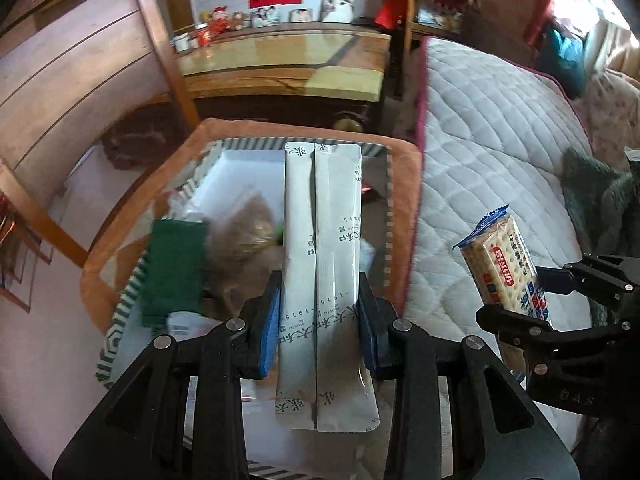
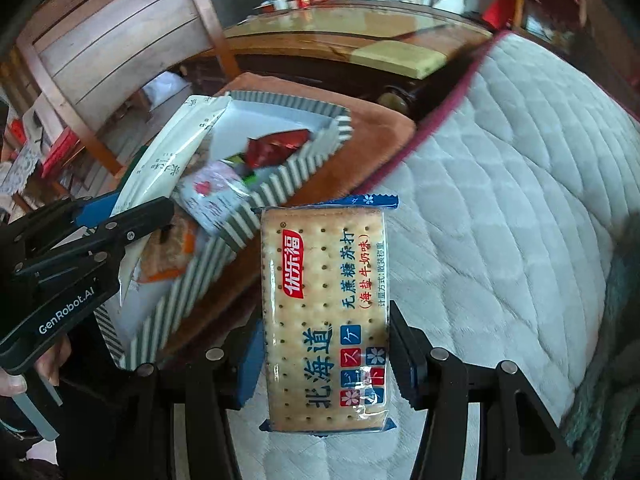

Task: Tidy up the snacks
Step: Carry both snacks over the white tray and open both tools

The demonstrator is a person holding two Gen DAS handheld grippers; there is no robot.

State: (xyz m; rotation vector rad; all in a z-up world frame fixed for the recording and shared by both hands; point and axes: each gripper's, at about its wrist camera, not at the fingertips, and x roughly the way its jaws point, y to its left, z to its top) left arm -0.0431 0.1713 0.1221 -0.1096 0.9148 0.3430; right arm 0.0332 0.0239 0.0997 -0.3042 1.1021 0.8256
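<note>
My left gripper (image 1: 320, 312) is shut on a long white snack packet (image 1: 322, 264) and holds it above a striped box (image 1: 132, 300) of snacks. The packet also shows in the right wrist view (image 2: 168, 160), with the left gripper (image 2: 120, 220) around its lower part. My right gripper (image 2: 324, 356) is shut on a cracker pack (image 2: 324, 308) with blue ends, held over the white quilt to the right of the box (image 2: 280, 180). The cracker pack (image 1: 504, 268) and right gripper (image 1: 532, 296) show at the right in the left wrist view.
The box sits on an orange-brown cushion (image 1: 404, 184) beside a quilted white bed (image 1: 500, 152). It holds a green packet (image 1: 172, 264), a brown bag (image 1: 244, 236), a red wrapper (image 2: 276, 146) and a pink-white pack (image 2: 212, 196). A wooden table (image 1: 280, 64) and a chair (image 1: 100, 60) stand behind.
</note>
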